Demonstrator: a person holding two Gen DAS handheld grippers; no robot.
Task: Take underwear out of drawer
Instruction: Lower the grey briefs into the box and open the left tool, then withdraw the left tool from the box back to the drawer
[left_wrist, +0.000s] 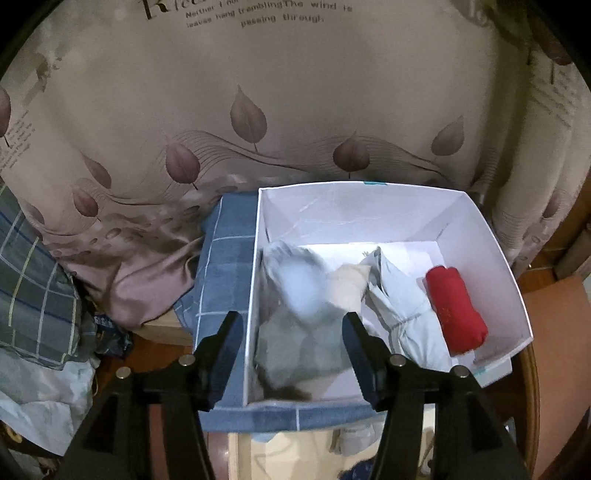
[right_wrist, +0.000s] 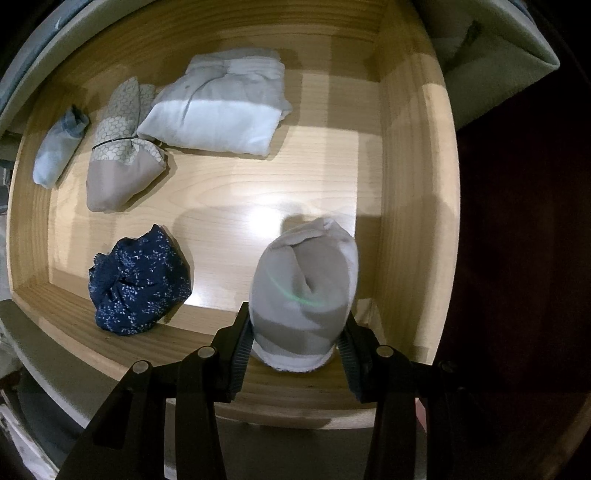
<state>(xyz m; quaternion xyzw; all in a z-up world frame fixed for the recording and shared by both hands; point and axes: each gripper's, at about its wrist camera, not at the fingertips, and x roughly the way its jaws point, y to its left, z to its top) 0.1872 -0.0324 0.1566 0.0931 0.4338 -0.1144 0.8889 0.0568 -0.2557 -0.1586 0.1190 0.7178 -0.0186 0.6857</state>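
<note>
Right hand-held gripper (right_wrist: 295, 347) points down, clamped on grey roll (right_wrist: 303, 291); left (left_wrist: 291, 354) apart.

**Underwear in the drawer and in the white box**

In your right wrist view the wooden drawer (right_wrist: 406, 177) is open. A grey-white rolled piece (right_wrist: 303, 288) stands between the gripper pads, which press on its sides. On the drawer floor lie a navy flowered bundle (right_wrist: 138, 282), a beige honeycomb-patterned roll (right_wrist: 118, 166), a small light blue roll (right_wrist: 59, 151) and a folded white piece (right_wrist: 221, 114). In your left wrist view the white box (left_wrist: 491, 258) holds a blurred grey piece (left_wrist: 299, 325), a pale folded piece (left_wrist: 402, 306) and a red roll (left_wrist: 456, 310).
</note>
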